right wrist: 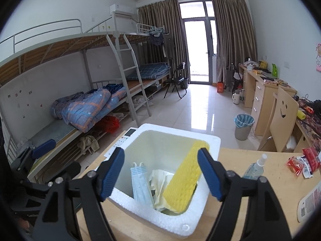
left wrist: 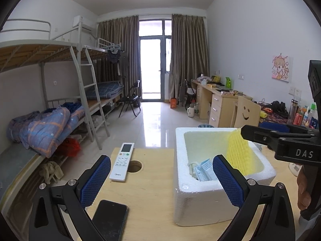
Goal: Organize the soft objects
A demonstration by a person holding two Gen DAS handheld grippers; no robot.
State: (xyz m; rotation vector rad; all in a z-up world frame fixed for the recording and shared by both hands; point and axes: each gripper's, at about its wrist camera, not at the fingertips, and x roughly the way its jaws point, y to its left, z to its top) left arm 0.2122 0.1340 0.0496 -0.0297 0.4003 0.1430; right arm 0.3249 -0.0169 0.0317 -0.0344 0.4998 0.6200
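Foam box (right wrist: 208,140) mouth open above; yellow sponge (right wrist: 184,176) leans across right side.

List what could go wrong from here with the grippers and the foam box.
1. The yellow sponge leans against the wall of the foam box and pokes above the rim; the open right gripper just above could snag it and tip it out.
2. The open left gripper sits between the remote and phone; a careless sweep might knock either off the table.
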